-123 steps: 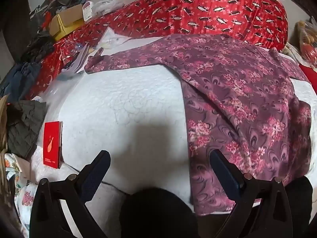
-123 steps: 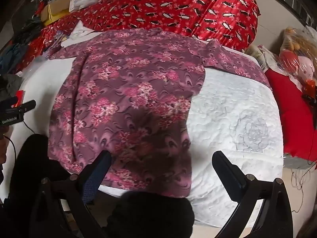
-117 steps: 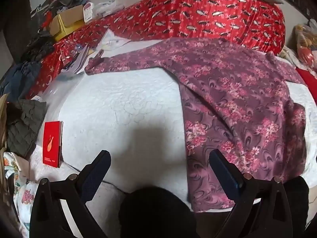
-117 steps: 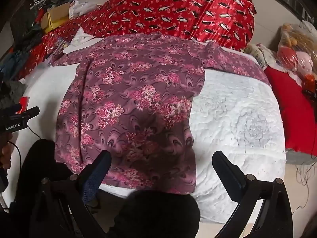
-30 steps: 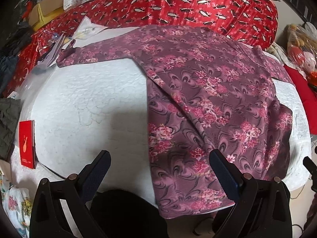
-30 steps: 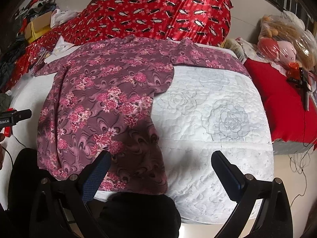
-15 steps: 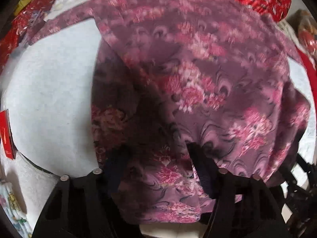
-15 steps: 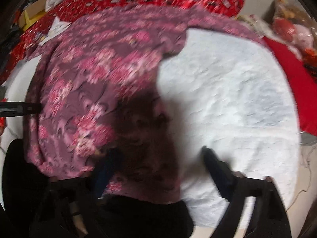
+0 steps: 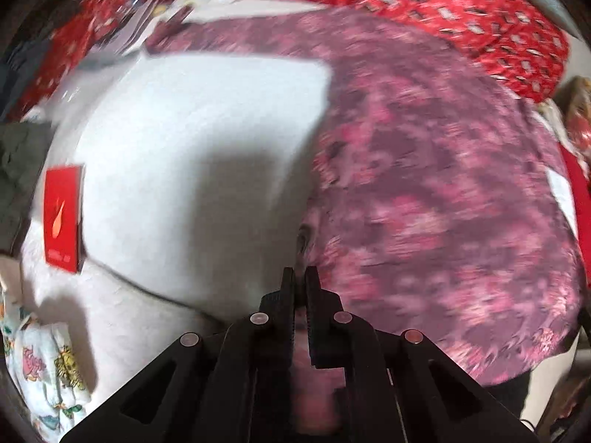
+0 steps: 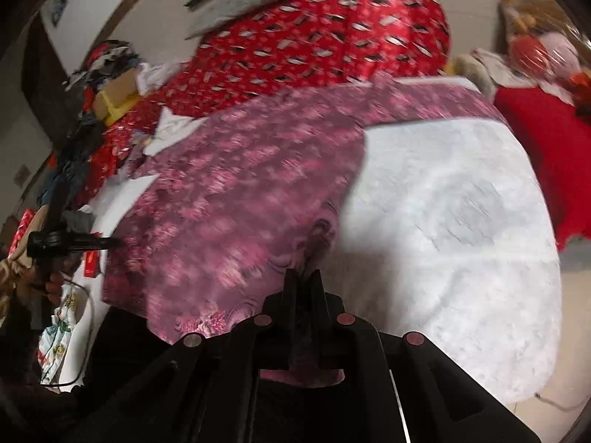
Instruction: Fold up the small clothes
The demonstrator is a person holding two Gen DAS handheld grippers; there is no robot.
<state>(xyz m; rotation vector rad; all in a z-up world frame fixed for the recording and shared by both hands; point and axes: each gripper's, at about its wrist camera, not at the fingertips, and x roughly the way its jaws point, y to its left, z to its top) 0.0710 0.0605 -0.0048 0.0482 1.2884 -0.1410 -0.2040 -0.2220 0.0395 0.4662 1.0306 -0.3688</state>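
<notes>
My left gripper (image 9: 300, 277) has its jaws pinched on the near hem of the floral shirt (image 9: 424, 192); my right gripper (image 10: 302, 277) is likewise clamped on the hem's other corner. The shirt lies spread, sleeves out, across the white quilt (image 10: 461, 221), filling mid-frame. I judge the fold barely begun: both corners secured, no fold laid. The left view alone shows a red booklet (image 9: 62, 217) at left edge; the right view alone shows plush toys (image 10: 546, 48) upper right.
</notes>
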